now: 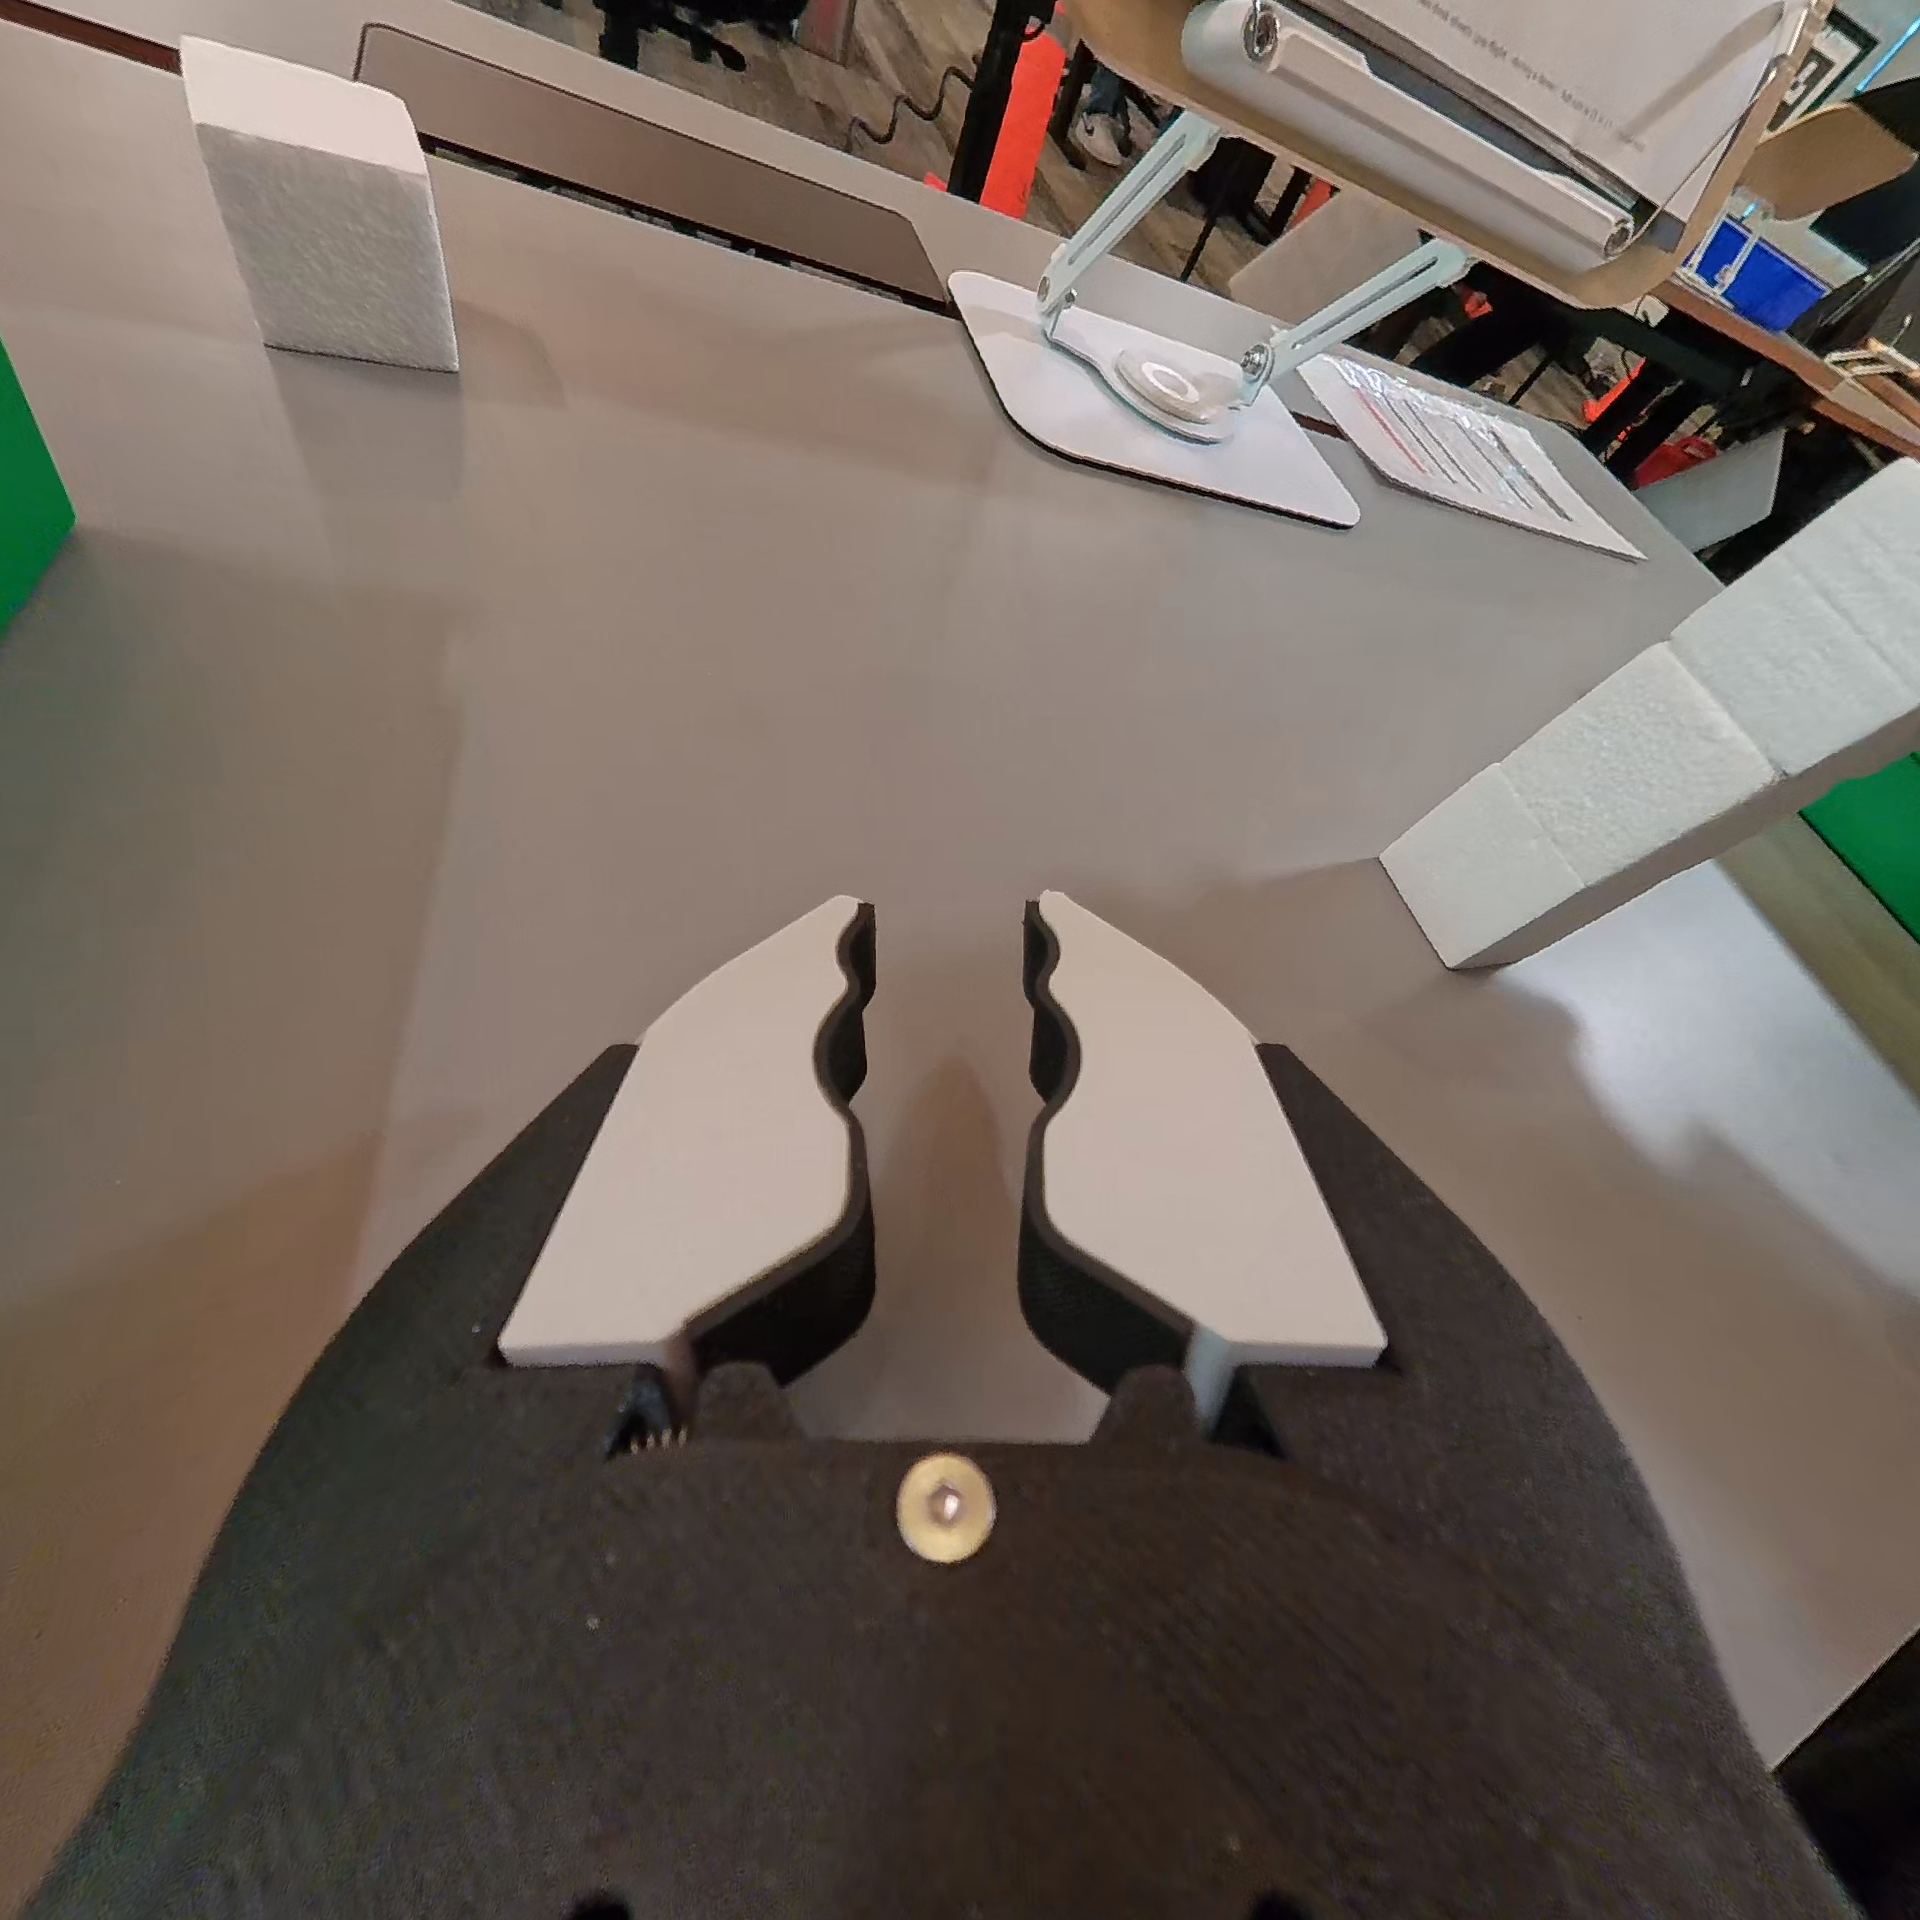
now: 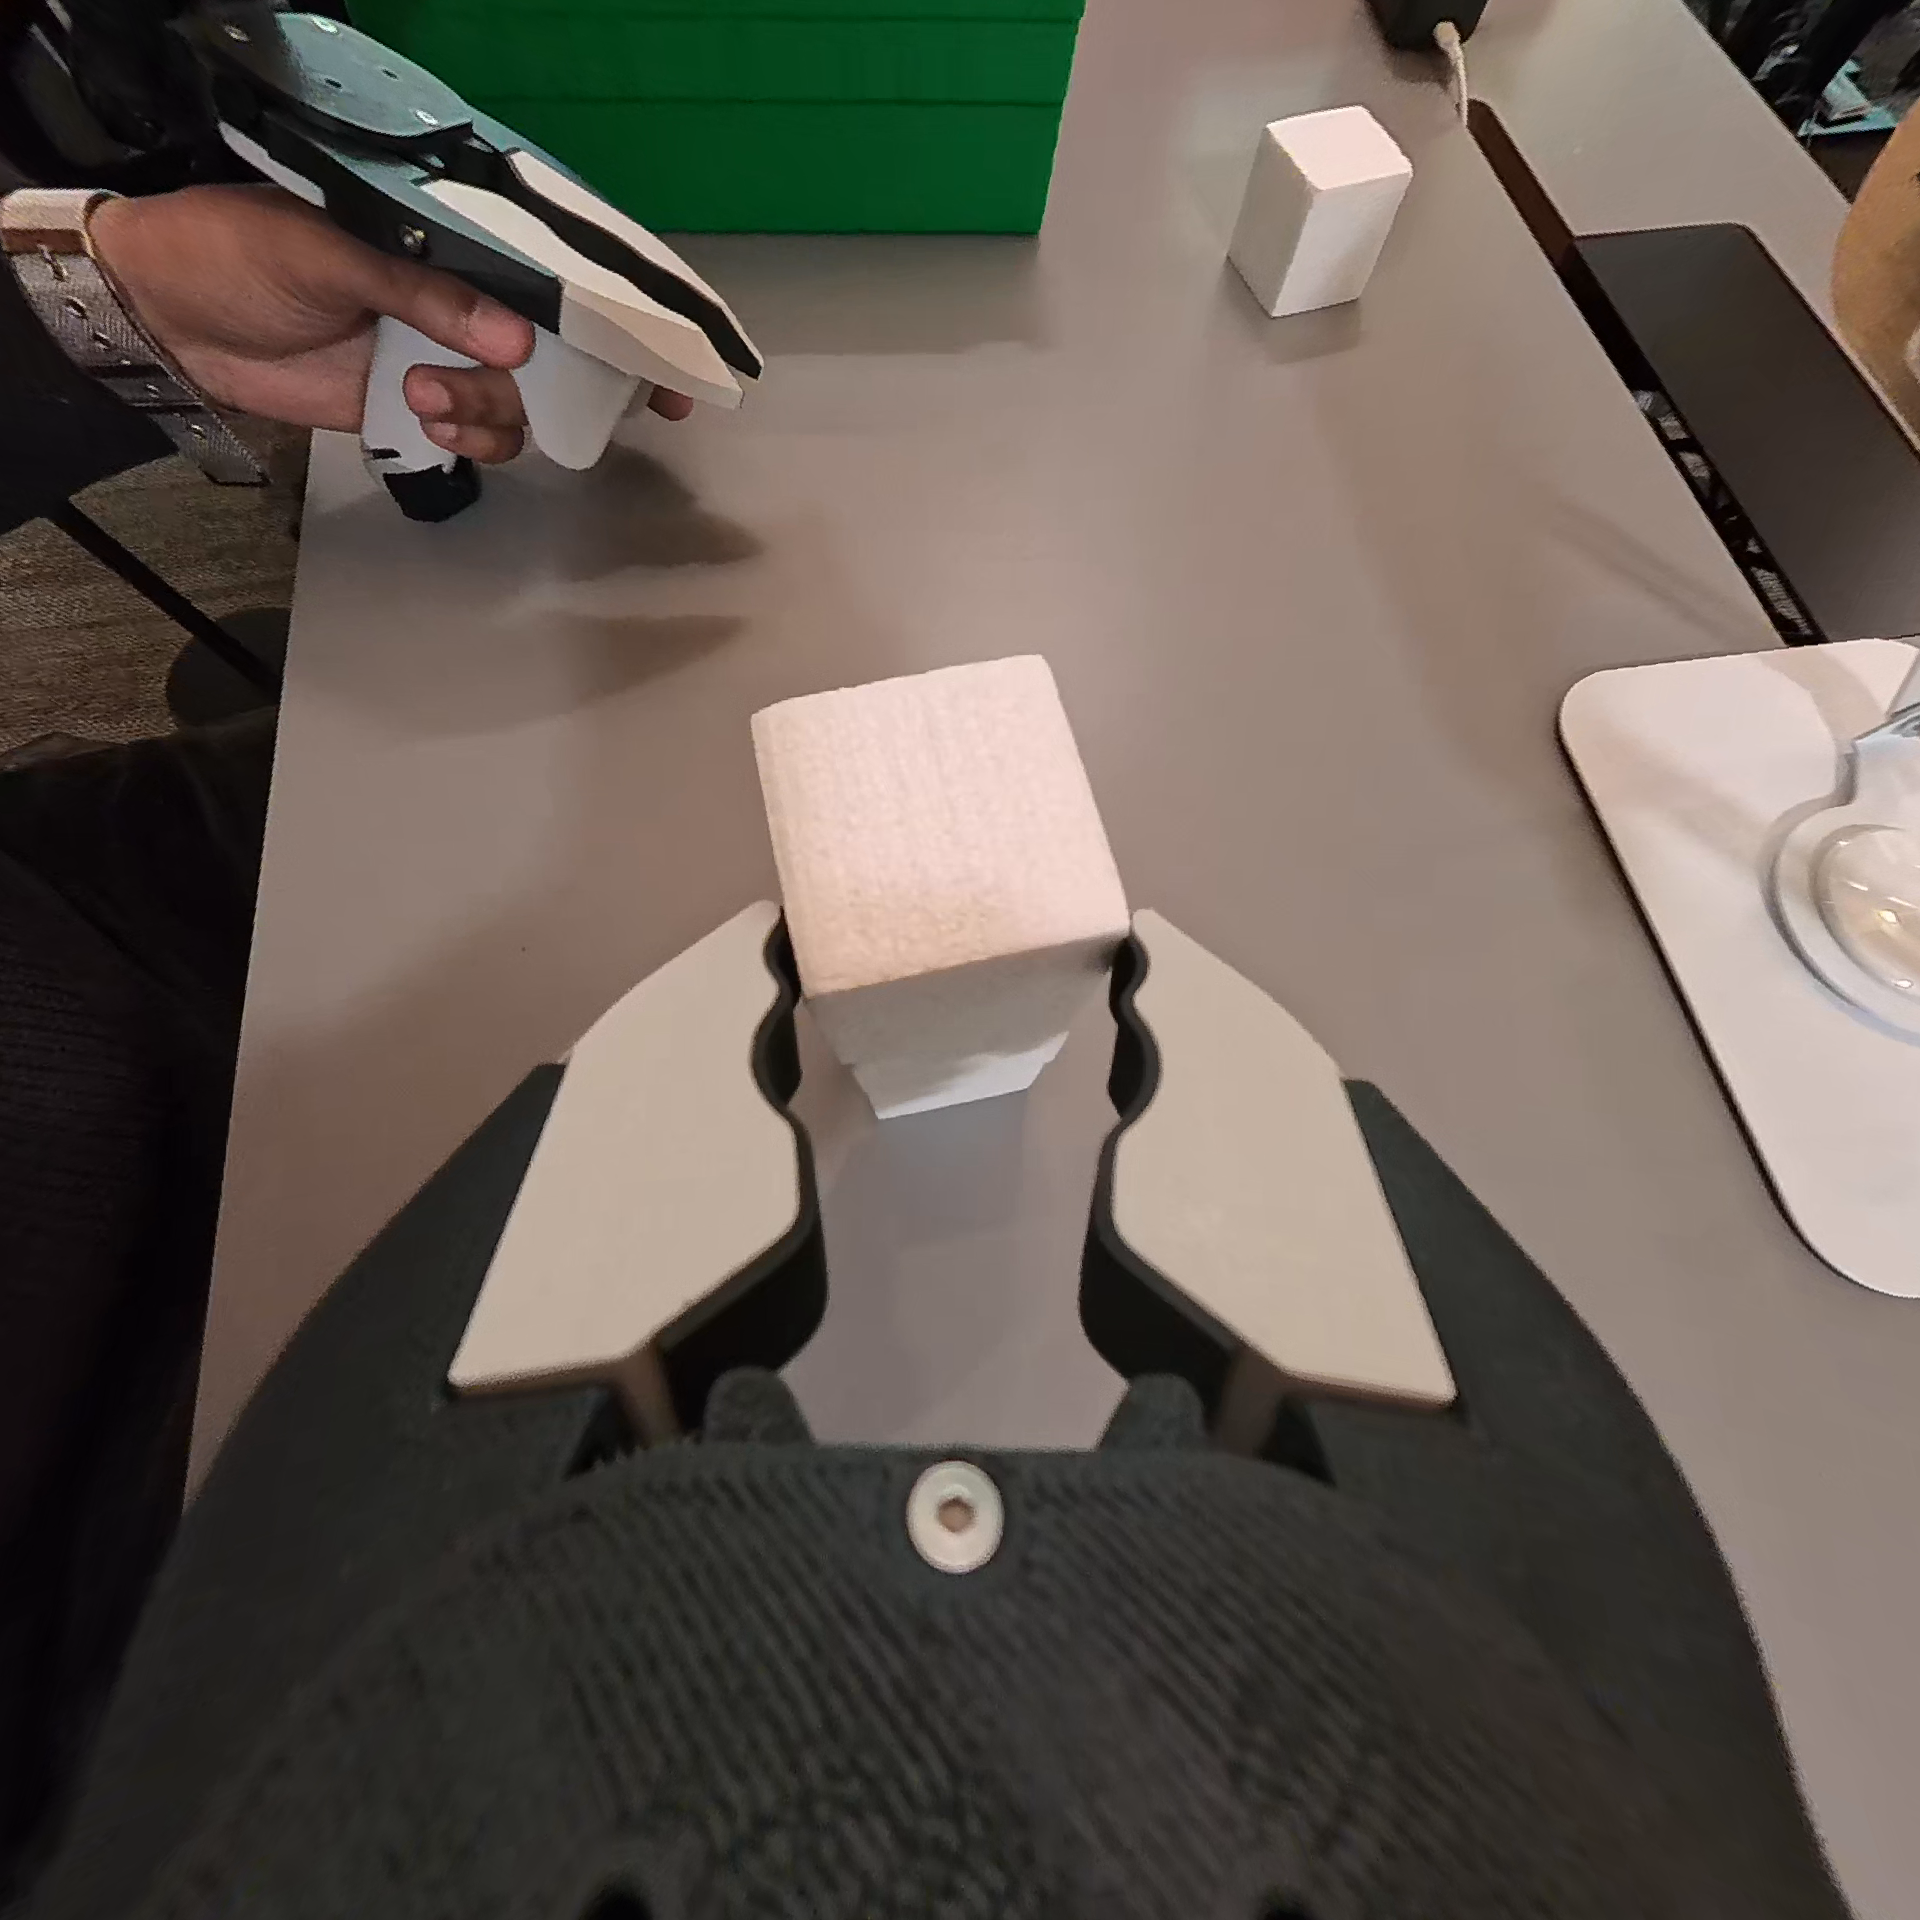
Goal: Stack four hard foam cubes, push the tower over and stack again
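Observation:
My right gripper (image 2: 956,951) is shut on a white foam block (image 2: 935,821), fingertips pressed against its two sides. The block is long and made of stepped segments; in the left wrist view (image 1: 1662,769) it slants down from the right edge, its low end at the grey table (image 1: 727,675). My left gripper (image 1: 948,909) is open by a narrow gap and holds nothing, hovering over bare table. It shows in the right wrist view (image 2: 740,379) at the upper left, held in a person's hand (image 2: 312,312). A second white foam block (image 1: 322,208) stands upright at the far side, also in the right wrist view (image 2: 1320,208).
A green box (image 2: 727,114) stands at the table's end and shows in the left wrist view (image 1: 26,499). A silver stand with a flat white base (image 1: 1143,416) (image 2: 1714,914) carries a tilted tray. A grey flat slab (image 1: 623,177) and a printed sheet (image 1: 1455,447) lie nearby. The tips of one gripper are about 25 cm away from the tips of the other.

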A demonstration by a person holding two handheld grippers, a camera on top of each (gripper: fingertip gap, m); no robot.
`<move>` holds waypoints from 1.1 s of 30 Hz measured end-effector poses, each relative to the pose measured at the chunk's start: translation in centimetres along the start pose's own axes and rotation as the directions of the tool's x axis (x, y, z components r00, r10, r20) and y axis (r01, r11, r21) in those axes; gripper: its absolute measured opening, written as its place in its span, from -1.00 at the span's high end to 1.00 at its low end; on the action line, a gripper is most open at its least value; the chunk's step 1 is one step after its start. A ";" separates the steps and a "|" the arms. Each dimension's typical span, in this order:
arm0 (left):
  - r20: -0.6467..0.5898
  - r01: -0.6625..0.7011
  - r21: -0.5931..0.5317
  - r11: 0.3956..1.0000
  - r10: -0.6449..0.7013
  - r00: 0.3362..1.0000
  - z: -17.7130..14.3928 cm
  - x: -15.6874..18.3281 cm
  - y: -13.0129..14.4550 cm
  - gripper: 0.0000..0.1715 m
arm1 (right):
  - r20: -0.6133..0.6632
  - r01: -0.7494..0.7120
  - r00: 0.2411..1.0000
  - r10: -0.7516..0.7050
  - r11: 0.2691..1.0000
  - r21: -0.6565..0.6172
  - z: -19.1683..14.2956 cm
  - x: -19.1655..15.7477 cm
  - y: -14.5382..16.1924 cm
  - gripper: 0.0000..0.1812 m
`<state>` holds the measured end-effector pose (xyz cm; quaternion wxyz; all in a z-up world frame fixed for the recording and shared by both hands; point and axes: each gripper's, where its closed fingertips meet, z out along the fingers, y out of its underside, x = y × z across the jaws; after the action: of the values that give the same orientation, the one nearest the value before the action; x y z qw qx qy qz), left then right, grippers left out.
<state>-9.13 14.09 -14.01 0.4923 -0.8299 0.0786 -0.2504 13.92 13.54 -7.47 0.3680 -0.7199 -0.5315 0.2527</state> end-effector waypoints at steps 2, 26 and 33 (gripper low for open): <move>0.002 0.001 -0.003 1.000 -0.001 1.000 0.0 0.0 0.0 0.68 | -0.004 0.007 1.000 -0.007 1.000 0.000 0.0 0.0 0.0 0.35; 0.006 0.005 -0.016 1.000 -0.005 1.000 0.0 -0.2 0.2 0.68 | -0.092 -0.028 0.995 0.034 0.997 0.069 -1.2 1.2 -0.1 0.31; 0.006 0.002 -0.021 1.000 -0.002 1.000 0.1 -0.2 0.3 0.68 | -0.112 0.027 0.994 -0.014 0.993 0.115 -1.9 1.1 -0.9 0.40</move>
<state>-9.21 14.05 -14.32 0.4838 -0.8357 0.0789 -0.2478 15.15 14.23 -5.62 0.4408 -0.7047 -0.5020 0.2388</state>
